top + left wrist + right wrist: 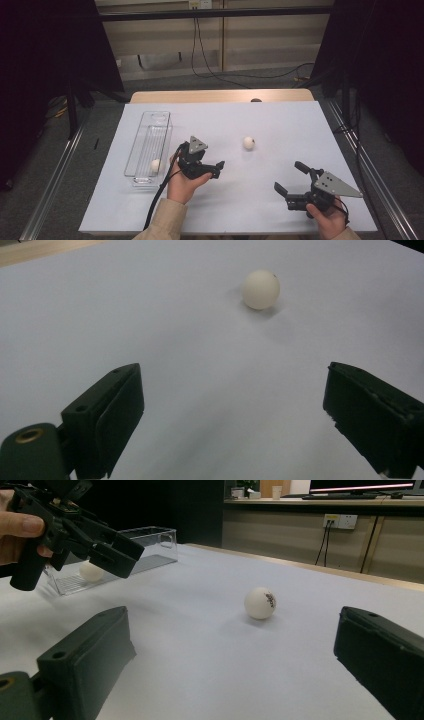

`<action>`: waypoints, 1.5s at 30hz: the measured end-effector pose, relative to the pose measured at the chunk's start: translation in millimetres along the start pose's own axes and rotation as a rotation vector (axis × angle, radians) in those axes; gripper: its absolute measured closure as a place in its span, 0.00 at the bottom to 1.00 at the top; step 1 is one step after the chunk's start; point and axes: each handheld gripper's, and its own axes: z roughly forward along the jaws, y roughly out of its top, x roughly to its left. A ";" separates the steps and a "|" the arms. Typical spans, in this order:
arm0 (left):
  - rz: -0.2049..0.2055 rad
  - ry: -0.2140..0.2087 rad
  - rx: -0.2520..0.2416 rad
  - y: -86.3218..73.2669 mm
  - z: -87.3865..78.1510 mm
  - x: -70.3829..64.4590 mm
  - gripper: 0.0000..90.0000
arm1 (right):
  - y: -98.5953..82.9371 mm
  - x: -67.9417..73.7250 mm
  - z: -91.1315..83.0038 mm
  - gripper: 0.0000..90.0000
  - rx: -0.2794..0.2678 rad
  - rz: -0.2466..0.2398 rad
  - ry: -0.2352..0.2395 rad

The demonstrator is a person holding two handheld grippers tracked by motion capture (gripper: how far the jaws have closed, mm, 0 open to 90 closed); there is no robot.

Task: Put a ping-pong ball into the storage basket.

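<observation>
A white ball (248,143) lies loose on the white sheet near the middle of the table. It sits ahead of my left gripper (232,377), up and to the right (261,289), and beyond the wide gap of my right gripper (232,620) as the marked ball (260,603). A second white ball (156,165) rests in the near end of a clear tray (145,125) at the left. My left gripper (218,169) hovers just right of the tray, open and empty. My right gripper (291,178) is near the front right, open and empty.
The white sheet (280,120) covers the table, with a wooden edge (220,95) at the back. Dark curtains and metal rails flank both sides. In the right gripper view the left gripper (107,550) is held above the tray (150,545) with its ball (91,571).
</observation>
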 end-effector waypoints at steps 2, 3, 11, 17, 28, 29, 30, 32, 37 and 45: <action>0.003 -0.004 -0.002 0.6 1.4 -1.2 0.11 | 0.2 0.1 0.0 0.02 0.000 0.002 0.001; 0.001 -0.007 -0.003 0.9 2.2 -1.9 0.11 | 0.4 0.0 0.0 0.02 -0.001 0.001 0.002; 0.006 -0.018 -0.001 2.4 10.5 -9.0 0.10 | 0.5 -0.8 0.1 0.02 0.002 0.001 -0.003; 0.004 -0.022 -0.002 3.5 17.6 -12.2 0.10 | 1.0 -1.7 0.5 0.02 -0.004 0.006 -0.006; 0.009 -0.026 -0.008 5.6 25.5 -18.0 0.10 | 0.8 -2.4 1.1 0.01 -0.016 0.027 -0.010; 0.011 -0.026 -0.007 5.5 26.6 -18.2 0.10 | 0.8 -2.4 1.1 0.01 -0.016 0.026 -0.009; 0.015 -0.023 -0.005 5.4 27.5 -18.2 0.10 | 0.8 -2.4 1.0 0.01 -0.018 0.026 -0.009; 0.012 -0.023 0.000 5.0 30.4 -19.4 0.10 | 0.7 -2.4 1.0 0.01 -0.017 0.029 -0.011; 0.015 -0.032 0.000 6.4 36.2 -23.4 0.10 | 0.3 -2.3 0.5 0.01 -0.012 0.015 -0.009; 0.023 -0.030 0.004 7.3 43.6 -28.4 0.10 | 0.9 -2.3 0.2 0.01 -0.019 0.015 -0.004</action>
